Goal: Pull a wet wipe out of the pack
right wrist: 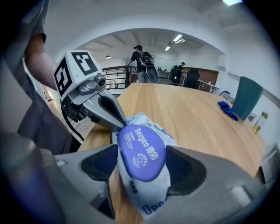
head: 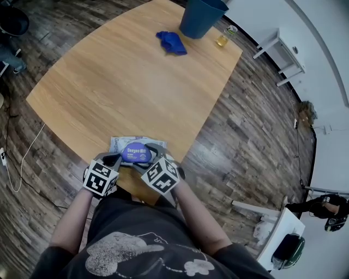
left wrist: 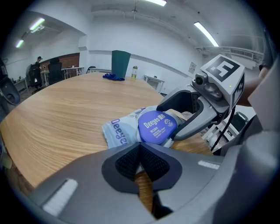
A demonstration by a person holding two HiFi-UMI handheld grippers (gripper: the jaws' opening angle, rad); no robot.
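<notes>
A wet wipe pack point(head: 124, 145) with a round purple lid point(head: 136, 152) lies on the wooden table point(head: 125, 82), close to its near edge. My left gripper point(head: 114, 159) is shut, and its tips pinch the pack's near left edge; the left gripper view point(left wrist: 139, 147) shows the pads together just below the pack point(left wrist: 120, 131). My right gripper point(right wrist: 142, 154) stands open over the pack point(right wrist: 144, 197), one jaw on each side of the purple lid point(right wrist: 141, 151). The lid is closed flat. No wipe shows outside the pack. In the right gripper view the left gripper point(right wrist: 115, 124) meets the pack's corner.
At the table's far end stand a dark blue bin point(head: 200, 16), a crumpled blue cloth point(head: 172, 42) and a small bottle of yellow liquid point(head: 222, 39). The table's near edge runs just under both grippers. People point(right wrist: 141, 61) stand far off beyond the table.
</notes>
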